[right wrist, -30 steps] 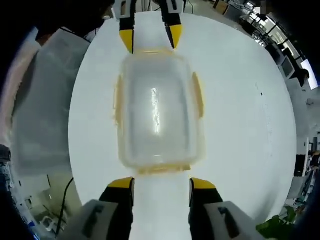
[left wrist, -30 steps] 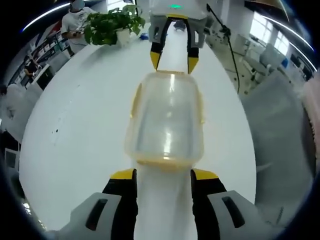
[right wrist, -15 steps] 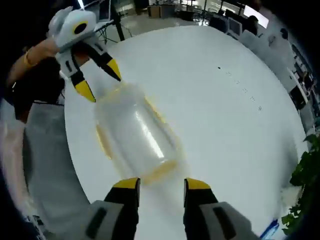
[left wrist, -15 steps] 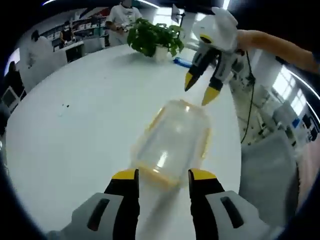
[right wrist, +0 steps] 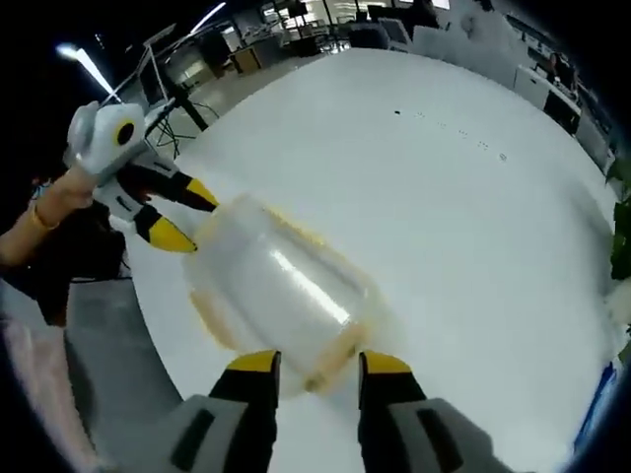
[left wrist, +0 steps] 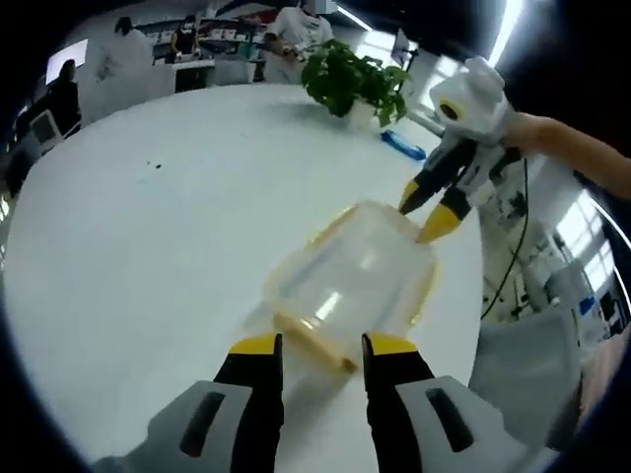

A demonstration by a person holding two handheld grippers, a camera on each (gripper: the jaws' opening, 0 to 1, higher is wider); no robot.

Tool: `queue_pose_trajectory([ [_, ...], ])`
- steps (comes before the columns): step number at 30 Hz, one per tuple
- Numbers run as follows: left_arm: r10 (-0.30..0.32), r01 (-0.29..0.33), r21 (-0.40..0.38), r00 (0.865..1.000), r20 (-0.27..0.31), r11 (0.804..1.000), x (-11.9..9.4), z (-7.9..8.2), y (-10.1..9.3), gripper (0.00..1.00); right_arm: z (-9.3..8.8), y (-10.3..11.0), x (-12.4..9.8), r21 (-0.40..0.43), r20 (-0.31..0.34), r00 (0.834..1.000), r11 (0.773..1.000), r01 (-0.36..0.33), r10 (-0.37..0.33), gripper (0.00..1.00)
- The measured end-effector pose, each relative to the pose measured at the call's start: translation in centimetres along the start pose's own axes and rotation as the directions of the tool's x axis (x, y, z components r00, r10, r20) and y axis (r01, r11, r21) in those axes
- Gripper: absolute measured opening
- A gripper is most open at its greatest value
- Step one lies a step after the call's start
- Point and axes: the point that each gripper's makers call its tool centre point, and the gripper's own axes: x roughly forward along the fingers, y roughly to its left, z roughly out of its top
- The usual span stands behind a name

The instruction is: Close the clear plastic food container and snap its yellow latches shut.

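Left claw [left wrist: 315, 347]: open, its yellow-tipped jaws apart; the near short end of the container sits just ahead of the tips, between their lines, contact not clear.
Right claw [right wrist: 311, 365]: open, jaws apart; the container's other short end lies just ahead of its tips, in the gap between them, contact not clear.
Container [left wrist: 353, 279]: clear plastic food container, lid on, resting on the bench, lying lengthwise away from each claw; in the right gripper view it [right wrist: 278, 291] runs up and to the left from the tips.
Yellow latches [left wrist: 311, 337]: one along the end nearest the left claw, others show as yellow strips down the long sides; whether they are snapped I cannot tell.
Far end, left gripper view: the right claw [left wrist: 428, 209] sits at the container's far corner, jaws parted, held by a bare forearm.
Far end, right gripper view: the left claw [right wrist: 182, 217] sits at the container's far end, jaws parted, held by a hand.
Bench [left wrist: 148, 256]: round, white, glossy, a few small dark specks to the left ahead.
Beyond the container: a potted green plant [left wrist: 353, 77] and a blue object [left wrist: 404, 144] near the bench's far edge.
Room: people [left wrist: 296, 28] standing past the plant, desks and bright windows behind.
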Motion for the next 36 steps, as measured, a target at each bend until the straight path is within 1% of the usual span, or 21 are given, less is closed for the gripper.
queue_pose_trajectory([
  [3,0.001,-0.001,-0.024,1.0,0.002,1.0,0.1,-0.1,0.0,0.29,-0.1,-0.1,-0.1,0.006,-0.001,1.0,1.0,-0.011,0.011,0.29],
  [6,-0.001,0.001,-0.054,1.0,0.01,0.999,0.1,-0.2,0.0,0.28,-0.2,-0.1,0.1,0.037,-0.002,1.0,0.999,-0.025,0.025,0.29],
  [10,-0.003,0.004,-0.078,1.0,0.019,0.997,0.3,-0.3,0.0,0.27,-0.2,0.0,0.2,0.039,-0.004,0.999,0.998,-0.042,0.042,0.28],
  [12,-0.007,0.009,-0.108,1.0,0.014,0.994,0.4,-0.2,0.0,0.26,-0.2,0.1,0.2,0.04,-0.007,0.999,0.998,-0.049,0.05,0.28],
  [15,-0.021,0.021,-0.104,1.0,0.003,0.994,0.4,-0.3,0.0,0.25,-0.2,0.1,0.3,0.061,-0.007,0.997,0.996,-0.07,0.071,0.28],
  [18,-0.026,0.025,-0.1,1.0,-0.005,0.995,0.4,-0.3,-0.1,0.25,-0.2,0.3,0.4,0.057,-0.012,0.998,0.996,-0.067,0.067,0.28],
  [19,-0.029,0.028,-0.116,1.0,-0.008,0.993,0.4,-0.4,-0.1,0.24,-0.1,0.3,0.4,0.061,-0.013,0.998,0.996,-0.067,0.068,0.28],
  [20,-0.031,0.03,-0.155,1.0,-0.004,0.987,0.4,-0.5,-0.1,0.23,-0.1,0.3,0.4,0.061,-0.013,0.997,0.996,-0.07,0.07,0.28],
  [21,-0.041,0.042,-0.152,0.999,0.005,0.987,0.4,-0.5,0.0,0.23,-0.1,0.2,0.4,0.066,-0.011,0.997,0.995,-0.077,0.078,0.28],
  [22,-0.054,0.055,-0.162,0.999,0.008,0.985,0.4,-0.6,-0.1,0.22,-0.2,0.1,0.5,0.069,-0.008,0.996,0.994,-0.084,0.085,0.28],
  [23,-0.064,0.067,-0.21,0.998,0.024,0.975,0.5,-0.6,-0.1,0.22,-0.1,0.1,0.6,0.075,0.002,0.995,0.993,-0.095,0.095,0.28],
  [24,-0.077,0.082,-0.207,0.997,0.032,0.975,0.4,-0.7,-0.1,0.22,-0.4,0.5,0.5,0.157,0.019,0.993,0.98,-0.118,0.117,0.3],
  [25,-0.078,0.085,-0.219,0.996,0.041,0.972,0.4,-0.7,0.0,0.22,0.0,0.2,0.5,0.163,0.056,0.991,0.978,-0.129,0.121,0.31],
  [27,-0.066,0.076,-0.183,0.996,0.059,0.98,0.3,-0.7,-0.2,0.21,-0.4,0.4,0.6,0.139,0.08,0.99,0.982,-0.129,0.119,0.31],
  [28,-0.07,0.08,-0.189,0.996,0.063,0.979,0.3,-0.7,-0.1,0.18,-0.4,0.5,0.7,0.14,0.082,0.99,0.982,-0.128,0.117,0.31],
  [29,-0.157,0.185,-0.257,0.98,0.123,0.949,0.4,0.4,-1.7,0.18,-0.3,0.4,0.8,0.136,0.075,0.991,0.983,-0.124,0.114,0.31],
  [30,-0.136,0.154,-0.264,0.987,0.087,0.952,0.0,-0.3,-0.7,0.18,-0.1,0.5,0.8,0.142,0.062,0.992,0.983,-0.118,0.11,0.31],
  [31,-0.127,0.146,-0.265,0.988,0.087,0.953,0.4,-0.6,-0.4,0.18,-0.1,0.6,0.8,0.138,0.05,0.993,0.984,-0.112,0.106,0.31],
  [32,-0.115,0.132,-0.231,0.99,0.084,0.964,0.4,-0.5,-0.6,0.19,0.0,0.5,0.9,0.136,0.039,0.994,0.985,-0.105,0.1,0.31],
  [36,-0.106,0.119,-0.219,0.992,0.067,0.968,0.5,-0.5,-0.5,0.2,-0.1,0.5,0.9,0.134,0.035,0.995,0.986,-0.099,0.095,0.32],
])
